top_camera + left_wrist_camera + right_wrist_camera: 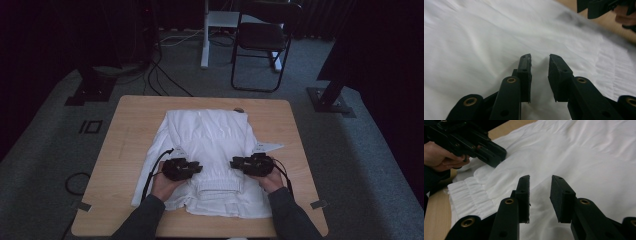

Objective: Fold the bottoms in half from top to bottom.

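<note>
Both sets of jaws stand part-spread w/ nothing between them: left gripper (540, 58) and right gripper (540, 180) each show a clear gap over bare cloth, pads not pinching anything.

Wooden table (125, 150) carries a white garment (207, 135), part-folded, spread across the middle & near half of the top. Its ribbed hem band (218, 187) lies at the near edge, between the two hands. Left gripper (181, 168) sits over the garment's near left part, right gripper (254, 164) over its near right, both pointing inward toward each other.

Risk, as I judge it: the fabric is thin and layered, so a pinch from here could catch just the top layer, or several at once, and the fold would drag skewed. Uneven pulls from the 2 sides could also slide the whole piece toward the near table edge.

High view gives the overall layout, plus a folding chair (262, 42) and floor cables (160, 75) behind the table. Left gripper view brings close the ribbing at its right, w/ the other gripper's tip at top right. Right gripper view shows the gathered hem (469, 195) at its left and the person's other hand (441, 157) on its tool, detail too small to read from above.
</note>
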Action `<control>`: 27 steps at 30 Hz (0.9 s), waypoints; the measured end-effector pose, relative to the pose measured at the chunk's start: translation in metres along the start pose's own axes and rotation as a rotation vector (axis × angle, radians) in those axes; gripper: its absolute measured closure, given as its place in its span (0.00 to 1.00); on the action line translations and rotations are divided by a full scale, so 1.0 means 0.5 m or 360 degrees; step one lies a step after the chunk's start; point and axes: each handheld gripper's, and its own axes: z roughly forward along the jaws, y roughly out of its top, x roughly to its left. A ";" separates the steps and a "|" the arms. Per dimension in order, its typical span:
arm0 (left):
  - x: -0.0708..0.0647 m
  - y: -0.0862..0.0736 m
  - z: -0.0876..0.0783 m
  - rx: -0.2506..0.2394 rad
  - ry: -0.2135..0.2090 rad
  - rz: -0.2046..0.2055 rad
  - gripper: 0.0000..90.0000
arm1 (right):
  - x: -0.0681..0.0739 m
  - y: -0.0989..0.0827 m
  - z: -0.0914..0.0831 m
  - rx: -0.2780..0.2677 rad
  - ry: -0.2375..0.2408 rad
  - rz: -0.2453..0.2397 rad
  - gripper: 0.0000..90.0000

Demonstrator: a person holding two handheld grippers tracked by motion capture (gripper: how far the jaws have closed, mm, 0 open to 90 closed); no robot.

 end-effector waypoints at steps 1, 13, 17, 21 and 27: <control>0.000 0.000 0.000 0.0000 0.0000 0.0000 0.80 | 0.000 0.000 0.000 0.0000 0.0000 0.0000 0.76; -0.002 0.005 0.009 0.0044 0.0120 0.0051 0.74 | 0.043 -0.029 0.062 0.0265 -0.0107 -0.0191 0.68; 0.044 0.055 0.006 -0.0055 0.0274 0.0025 0.71 | 0.004 0.014 0.055 0.0139 -0.0310 -0.0149 0.58; 0.100 0.089 0.032 -0.0053 0.0399 -0.0009 0.67 | -0.062 0.058 0.071 0.0072 -0.0502 -0.0032 0.56; 0.159 0.069 0.091 0.0077 0.0462 -0.0095 0.66 | -0.130 0.060 0.127 0.0188 -0.0677 0.0058 0.56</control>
